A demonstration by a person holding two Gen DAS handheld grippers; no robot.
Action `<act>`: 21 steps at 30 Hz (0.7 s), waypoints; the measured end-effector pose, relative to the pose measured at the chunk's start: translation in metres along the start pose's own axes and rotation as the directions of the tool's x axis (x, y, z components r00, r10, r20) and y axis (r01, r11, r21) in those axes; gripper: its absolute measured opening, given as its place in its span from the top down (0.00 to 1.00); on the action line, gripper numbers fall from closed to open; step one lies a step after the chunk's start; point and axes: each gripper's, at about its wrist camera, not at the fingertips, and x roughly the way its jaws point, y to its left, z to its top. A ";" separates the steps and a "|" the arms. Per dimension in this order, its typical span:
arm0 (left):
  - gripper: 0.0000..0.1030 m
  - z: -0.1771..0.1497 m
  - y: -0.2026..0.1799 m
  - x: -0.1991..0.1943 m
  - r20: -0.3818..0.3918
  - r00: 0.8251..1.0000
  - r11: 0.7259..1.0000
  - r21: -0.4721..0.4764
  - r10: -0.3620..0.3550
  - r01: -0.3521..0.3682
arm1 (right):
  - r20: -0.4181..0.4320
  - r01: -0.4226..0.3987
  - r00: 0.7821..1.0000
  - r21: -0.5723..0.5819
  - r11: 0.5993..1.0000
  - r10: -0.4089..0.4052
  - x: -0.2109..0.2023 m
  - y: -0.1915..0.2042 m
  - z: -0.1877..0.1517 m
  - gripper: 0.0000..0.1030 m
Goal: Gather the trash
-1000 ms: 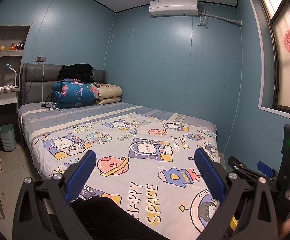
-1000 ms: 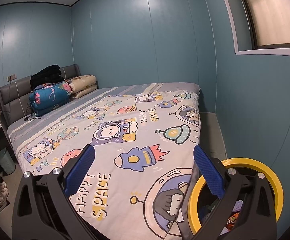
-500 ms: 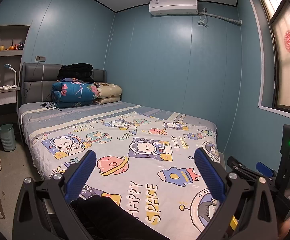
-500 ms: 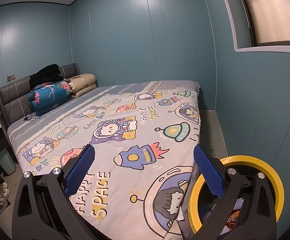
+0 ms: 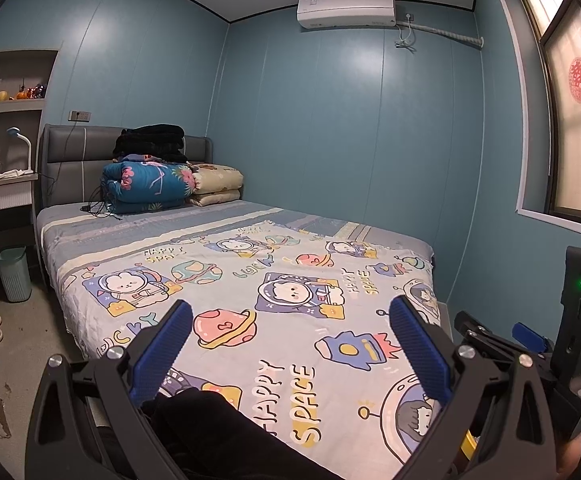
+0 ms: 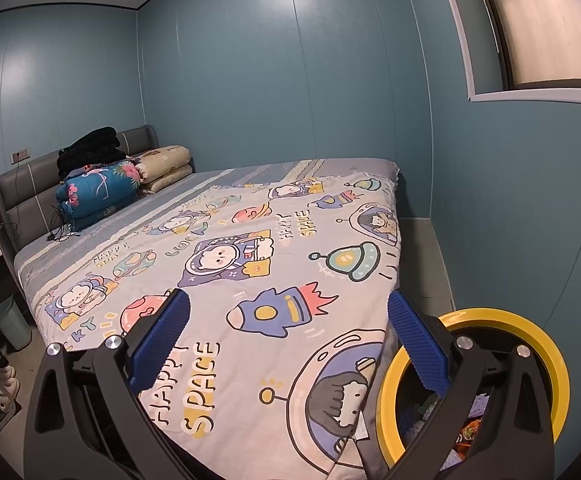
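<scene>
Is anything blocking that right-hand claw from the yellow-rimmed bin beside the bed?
Nothing visible. The round yellow-rimmed bin sits on the floor just behind the right gripper, whose jaws are open and empty; the cartoon-print bedspread lies to its left.

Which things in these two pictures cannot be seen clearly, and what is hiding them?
- Yellow-rimmed bin, right wrist view: contents mostly hidden behind the right gripper and the picture's edge.
- Dark cloth, left wrist view: cut off by the bottom edge and the left gripper.
- Shelf items, left wrist view: too small to name.
- Trash on the bed: none visible.
</scene>
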 end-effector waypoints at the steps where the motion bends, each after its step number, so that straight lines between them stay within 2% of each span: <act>1: 0.08 0.000 0.000 0.000 0.000 1.000 1.000 0.001 -0.001 0.001 | 0.000 0.001 1.000 -0.001 1.000 -0.001 0.000 0.000 0.000 0.08; 21: 0.08 -0.003 0.001 0.004 -0.007 1.000 1.000 0.003 -0.008 0.008 | -0.016 0.000 1.000 0.004 1.000 0.000 0.001 -0.002 -0.002 0.08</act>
